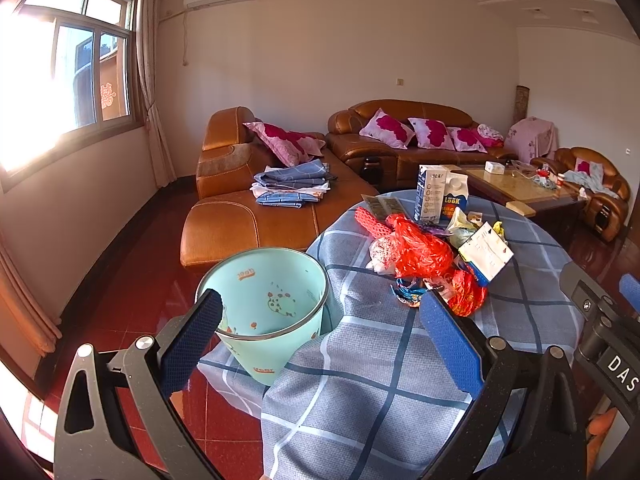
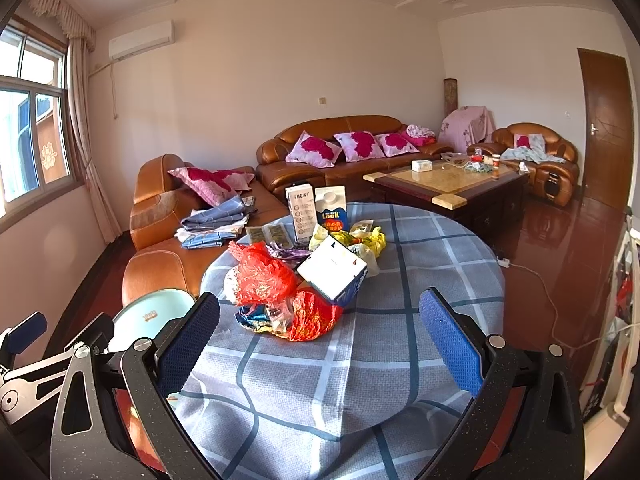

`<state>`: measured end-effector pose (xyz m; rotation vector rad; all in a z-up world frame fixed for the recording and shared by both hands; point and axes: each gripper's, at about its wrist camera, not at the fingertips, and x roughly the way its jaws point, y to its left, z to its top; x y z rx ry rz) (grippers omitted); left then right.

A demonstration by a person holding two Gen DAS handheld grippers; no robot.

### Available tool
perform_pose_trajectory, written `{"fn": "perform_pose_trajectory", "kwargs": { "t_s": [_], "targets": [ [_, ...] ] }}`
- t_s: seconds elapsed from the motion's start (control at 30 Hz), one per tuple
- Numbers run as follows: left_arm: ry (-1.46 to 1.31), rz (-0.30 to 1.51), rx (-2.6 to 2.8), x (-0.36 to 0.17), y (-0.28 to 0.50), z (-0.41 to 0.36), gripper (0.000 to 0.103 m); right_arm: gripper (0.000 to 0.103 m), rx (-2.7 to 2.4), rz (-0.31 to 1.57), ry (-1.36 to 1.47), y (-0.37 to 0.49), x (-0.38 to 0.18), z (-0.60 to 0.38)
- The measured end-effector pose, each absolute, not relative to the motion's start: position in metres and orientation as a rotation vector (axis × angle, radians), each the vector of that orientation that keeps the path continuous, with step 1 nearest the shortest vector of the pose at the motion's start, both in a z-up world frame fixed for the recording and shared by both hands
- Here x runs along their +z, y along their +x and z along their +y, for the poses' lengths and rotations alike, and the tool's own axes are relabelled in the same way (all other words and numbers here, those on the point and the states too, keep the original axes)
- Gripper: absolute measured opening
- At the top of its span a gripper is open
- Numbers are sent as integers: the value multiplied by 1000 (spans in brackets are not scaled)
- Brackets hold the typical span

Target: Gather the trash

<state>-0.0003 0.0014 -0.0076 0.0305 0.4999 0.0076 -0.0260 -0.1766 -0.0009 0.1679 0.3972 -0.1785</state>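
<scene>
1. Trash pile [image 2: 296, 280] sits untouched mid-table [image 2: 420, 248].
2. Bin [image 1: 264, 308] beside table edge looks empty; nothing collected yet.
3. Left gripper [image 1: 320, 332] and right gripper [image 2: 320, 336] both spread wide, empty.

We see the left gripper [image 1: 320, 316] with two dark grey speckled arms, silver round screws at the joints and blue textured pads [image 1: 450, 344]. The right gripper [image 2: 318, 320] has the same build. On its side, a black label shows white letters "DAS".
</scene>
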Motion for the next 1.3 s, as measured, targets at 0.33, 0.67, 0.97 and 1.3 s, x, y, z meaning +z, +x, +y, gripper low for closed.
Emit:
{"fn": "perform_pose_trajectory", "kwargs": {
  "t_s": [0.33,0.67,0.97,1.3],
  "targets": [
    [26,502,12,-9,-1,4,97,98,-177,399,169,-24,-2,-177],
    [27,502,12,-8,-1,3,97,98,-178,399,167,-24,-1,-176],
    [26,504,13,-8,0,4,97,98,-175,401,166,-24,-1,-176],
    [26,505,14,-9,-1,4,97,98,-167,400,164,-23,-2,-174]
  ]
}}
